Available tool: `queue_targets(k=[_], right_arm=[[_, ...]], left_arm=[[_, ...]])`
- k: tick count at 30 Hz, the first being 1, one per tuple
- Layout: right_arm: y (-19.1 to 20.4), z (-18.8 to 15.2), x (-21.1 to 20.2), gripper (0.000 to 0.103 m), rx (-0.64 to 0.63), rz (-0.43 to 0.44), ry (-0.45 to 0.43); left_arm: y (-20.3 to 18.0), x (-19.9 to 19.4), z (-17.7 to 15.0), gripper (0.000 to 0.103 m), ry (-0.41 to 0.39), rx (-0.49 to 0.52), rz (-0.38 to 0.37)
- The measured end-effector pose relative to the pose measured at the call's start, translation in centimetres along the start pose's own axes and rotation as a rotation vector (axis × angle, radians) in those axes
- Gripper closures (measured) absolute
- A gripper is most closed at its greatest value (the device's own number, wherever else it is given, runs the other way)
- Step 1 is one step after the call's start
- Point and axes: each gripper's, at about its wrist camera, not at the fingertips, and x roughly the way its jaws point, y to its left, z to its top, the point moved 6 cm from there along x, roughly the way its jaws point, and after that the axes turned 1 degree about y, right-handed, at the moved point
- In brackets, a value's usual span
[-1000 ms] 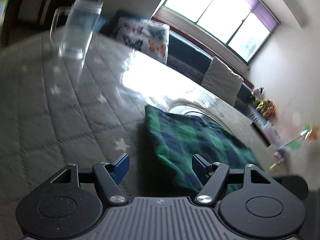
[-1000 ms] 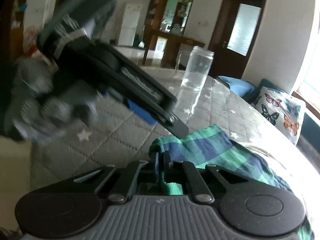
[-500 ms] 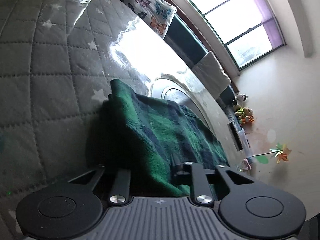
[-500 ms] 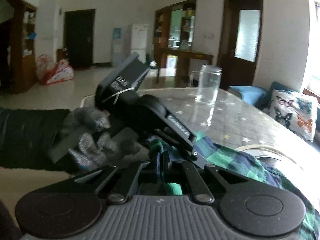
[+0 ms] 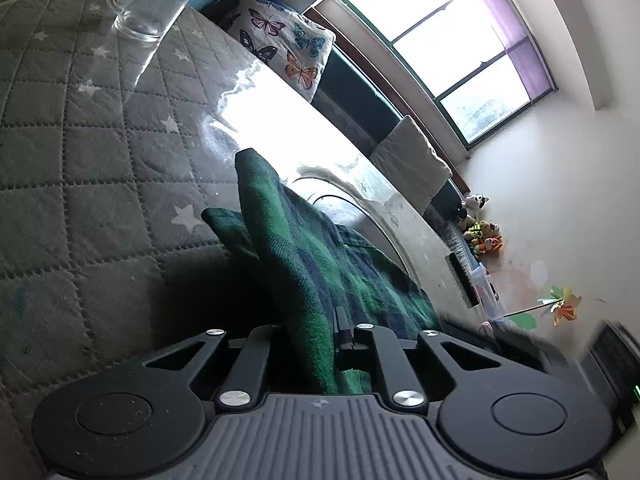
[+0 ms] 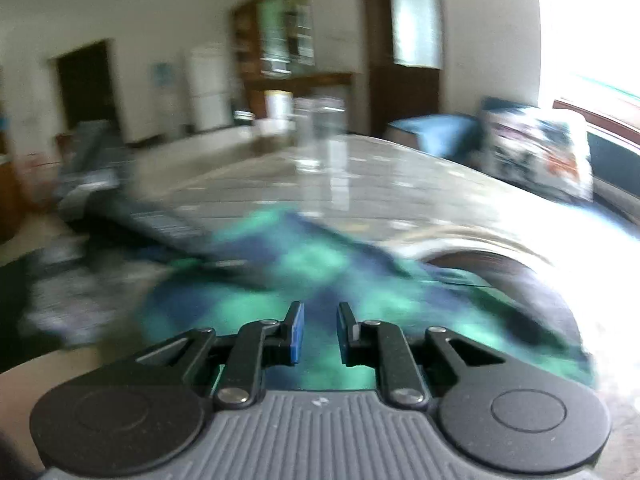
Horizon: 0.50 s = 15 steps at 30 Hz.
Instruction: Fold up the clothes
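Observation:
A green and navy plaid cloth [image 5: 320,264] lies on the grey quilted table cover [image 5: 80,160]. My left gripper [image 5: 312,320] is closing its jaws, and they pinch the cloth's near edge, which stands up as a raised fold. In the blurred right wrist view the same cloth [image 6: 312,260] spreads just beyond my right gripper [image 6: 319,320]. Its jaws are opening and the blue pads stand apart with nothing between them. The dark body of the left gripper [image 6: 120,200] shows at the left of that view, over the cloth's edge.
A tall glass mug [image 5: 156,4] stands on the far part of the table. Beyond the table's far edge a sofa under the window holds a butterfly cushion [image 5: 288,44]. A pale round mat [image 6: 500,248] lies under the cloth's right side.
The left gripper went from open around the cloth's edge to shut on it, raising a fold. The right gripper let go of the cloth, opened a little and swung away.

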Motion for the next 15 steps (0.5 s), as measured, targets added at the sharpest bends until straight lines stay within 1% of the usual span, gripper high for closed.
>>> queue_targets(k=[2,5,7,12,13,15], right_arm=[[-2.5,0.6,1.9,0.087,0.02,-0.063,0.017],[-4.8,1.6,5.7,0.087,0.072,-0.107,0.065],[-5.6,1.9,7.9,0.087,0.086,-0.127,0.088],[-6.5,1.3,11.5,0.087,0.097,-0.168,0.146],[-6.6,1.1,12.1,0.088,0.097,-0.169,0.163],[-6.5,0.8,12.3,0.088,0.083,-0.173,0.164]], left_arm=[[-0.4,-0.1,0.1,0.092,-0.005,0.006,-0.004],[-1.0,-0.1,0.3,0.092,-0.009,0.013,-0.004],[-1.3,-0.1,0.5,0.092,-0.01,0.014,-0.004],[-1.9,0.0,0.8,0.092,-0.008,0.007,-0.01],[-2.0,0.0,0.9,0.093,-0.008,0.005,-0.012],[-2.2,0.1,1.1,0.093,-0.008,0.001,-0.016]])
